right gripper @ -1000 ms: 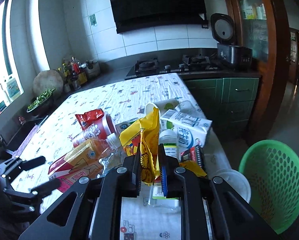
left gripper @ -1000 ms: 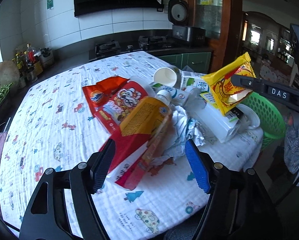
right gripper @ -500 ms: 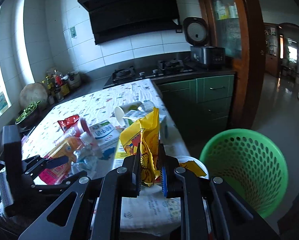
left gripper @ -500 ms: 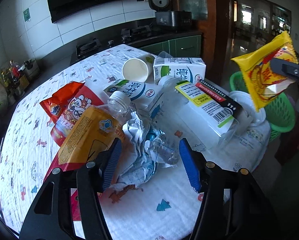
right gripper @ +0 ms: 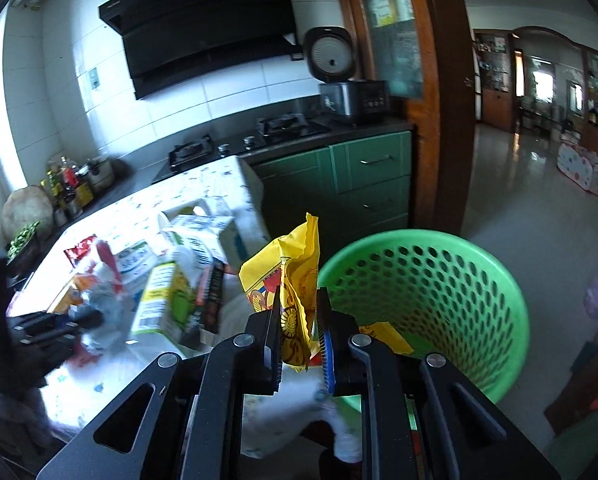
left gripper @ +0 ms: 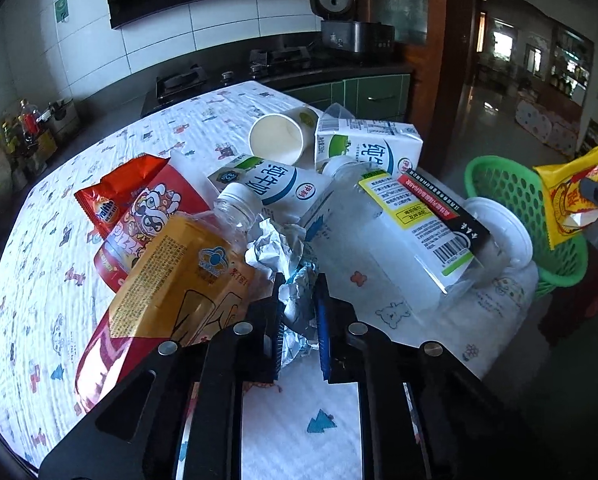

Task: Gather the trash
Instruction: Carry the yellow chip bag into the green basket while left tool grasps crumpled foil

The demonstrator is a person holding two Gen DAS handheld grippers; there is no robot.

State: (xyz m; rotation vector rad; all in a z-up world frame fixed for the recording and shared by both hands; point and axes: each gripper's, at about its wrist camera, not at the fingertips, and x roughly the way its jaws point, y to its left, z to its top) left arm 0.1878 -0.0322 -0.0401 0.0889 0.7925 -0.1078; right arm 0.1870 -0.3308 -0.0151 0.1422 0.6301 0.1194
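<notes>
The desk (left gripper: 59,264), under its cartoon-print cloth, holds most of the trash heaped at the end nearest me, and the green basket (right gripper: 439,280) stands on the floor just beside that end. A second ago my right hand was over the pile with the basket well off to the side; now the basket fills the right wrist view and its rim is right at my fingertips.

On the desk lie two milk cartons (left gripper: 283,184), a clear bottle (left gripper: 399,232) with a black and yellow label, an orange-labelled bottle (left gripper: 179,280), red snack bags (left gripper: 139,200) and a paper cup (left gripper: 277,140) on its side.

My right fingers (right gripper: 299,340) are clamped on the yellow wrapper (right gripper: 295,272), which stands up between them at the basket's near rim, not yet over the middle. I judge it needs a little more reach before I let go.

My left fingers (left gripper: 299,320), wide apart a moment ago, have closed on the crumpled foil wrapper (left gripper: 287,256), which sits between the orange-labelled bottle and the clear one. That makes a second piece ready to follow the first.
</notes>
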